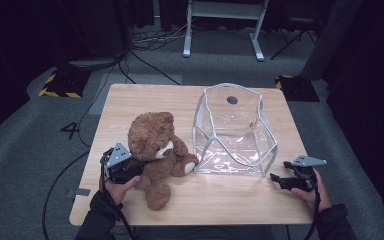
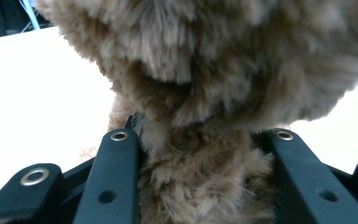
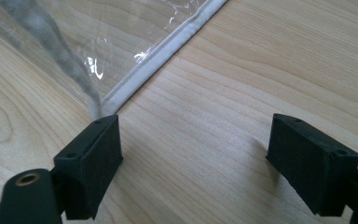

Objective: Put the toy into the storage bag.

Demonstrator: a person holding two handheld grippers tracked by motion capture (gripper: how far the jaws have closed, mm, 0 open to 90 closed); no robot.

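A: Dark room, grey carpet, cables on the floor, and a light wooden bench [image 1: 130, 100] in the middle of the high view. I've got a brown teddy bear [image 1: 156, 150] sitting on the bench's left half, just beside a clear plastic bag [image 1: 232, 132] with white piping that stands open on the right half.

B: Where's your left tool?

A: The left tool [image 1: 130, 170] is at the bear's side, low on the body, my hand behind it. The right tool [image 1: 280, 180] lies near the bag's front right corner, apart from it.

B: And the left gripper view?

A: Fur everywhere. The bear [image 2: 205, 186] is squeezed between the two black jaws, the plush bulging above them, so the left tool [image 2: 203, 140] is clamped on the bear's body.

B: Will it hold?

A: I'd judge the bear light and very soft; it gives under the pads, so a deep bite on the torso is safer than a limb, which could flop or slip. Not fragile.

B: Right gripper view?

A: The right tool [image 3: 196, 154] stands wide open over bare wood, nothing between the jaws. The bag's piped edge [image 3: 163, 51] runs just past the left jaw. That film looks thin, slippery and floppy; I'd take hold on the stiffer piping at the rim
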